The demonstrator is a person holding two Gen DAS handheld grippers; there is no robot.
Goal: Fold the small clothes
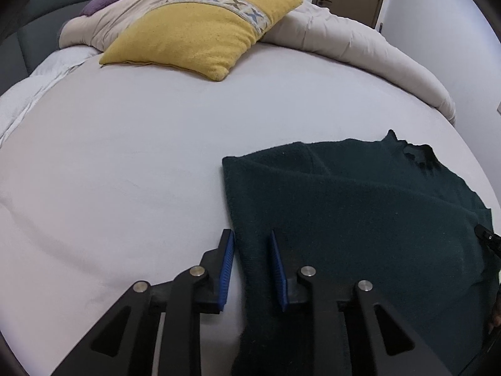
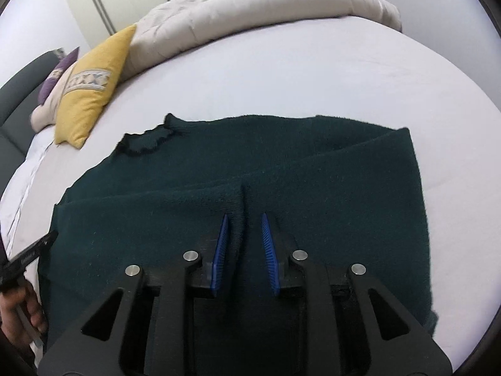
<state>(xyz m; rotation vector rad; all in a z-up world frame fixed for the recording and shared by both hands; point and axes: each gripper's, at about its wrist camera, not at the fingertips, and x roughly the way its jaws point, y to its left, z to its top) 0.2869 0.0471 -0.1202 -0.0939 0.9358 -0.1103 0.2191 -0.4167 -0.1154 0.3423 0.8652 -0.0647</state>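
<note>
1. A dark green garment (image 2: 250,169) lies partly folded on the bed (image 1: 125,156).
2. Left tool (image 1: 252,235) hovers at its edge, jaws apart.
3. Right tool (image 2: 244,219) straddles a raised fold, jaws apart.
4. Yellow pillow (image 1: 200,31) rests beyond.

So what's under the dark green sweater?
The dark green sweater lies on the pale bedsheet, which shows around it. Whatever is beneath the fabric is covered.
</note>
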